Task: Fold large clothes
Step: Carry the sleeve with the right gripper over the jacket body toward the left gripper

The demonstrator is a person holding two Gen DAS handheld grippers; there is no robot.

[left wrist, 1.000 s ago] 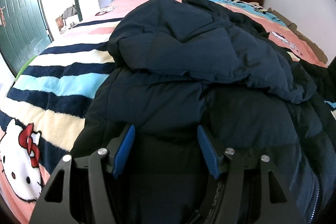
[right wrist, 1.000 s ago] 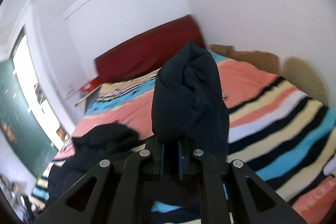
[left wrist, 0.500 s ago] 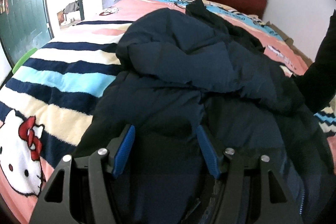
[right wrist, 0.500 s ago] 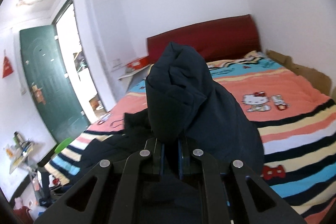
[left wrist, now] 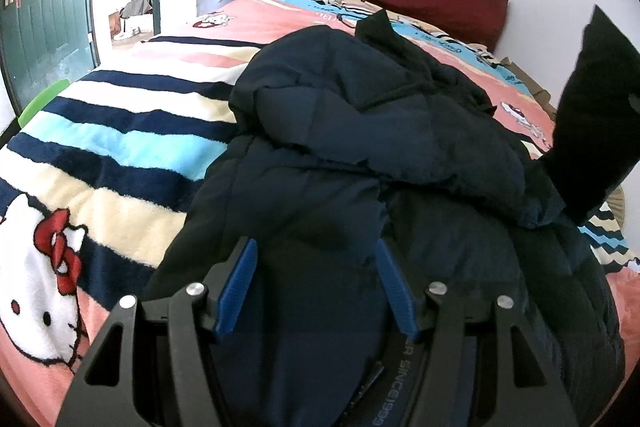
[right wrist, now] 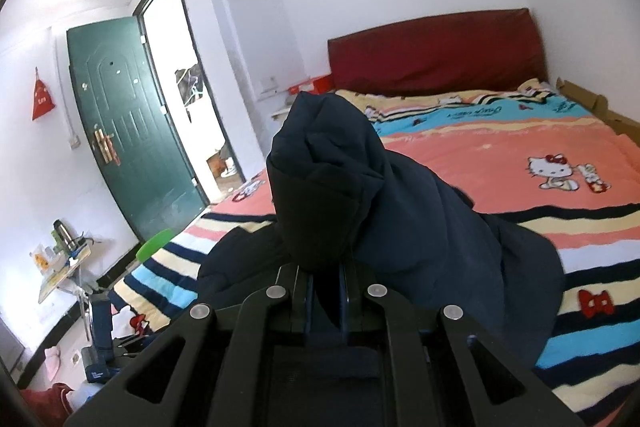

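Navy puffer jacket (left wrist: 360, 147), mid-fold: right gripper (right wrist: 324, 291) clamped on lifted sleeve (right wrist: 320, 187); left gripper (left wrist: 316, 279) apart, straddling hem; next, lay sleeve across body.

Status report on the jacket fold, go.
Right gripper shut on jacket sleeve, lifted over the bed. Left gripper half open around the jacket hem. Nothing in the way.

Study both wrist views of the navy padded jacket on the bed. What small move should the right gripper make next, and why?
Probably carry the pinched sleeve across and lay it on the jacket's body. The right gripper is shut on that sleeve, held raised above the striped blanket, while the left gripper sits part-open around the jacket's near edge, seemingly steadying it.
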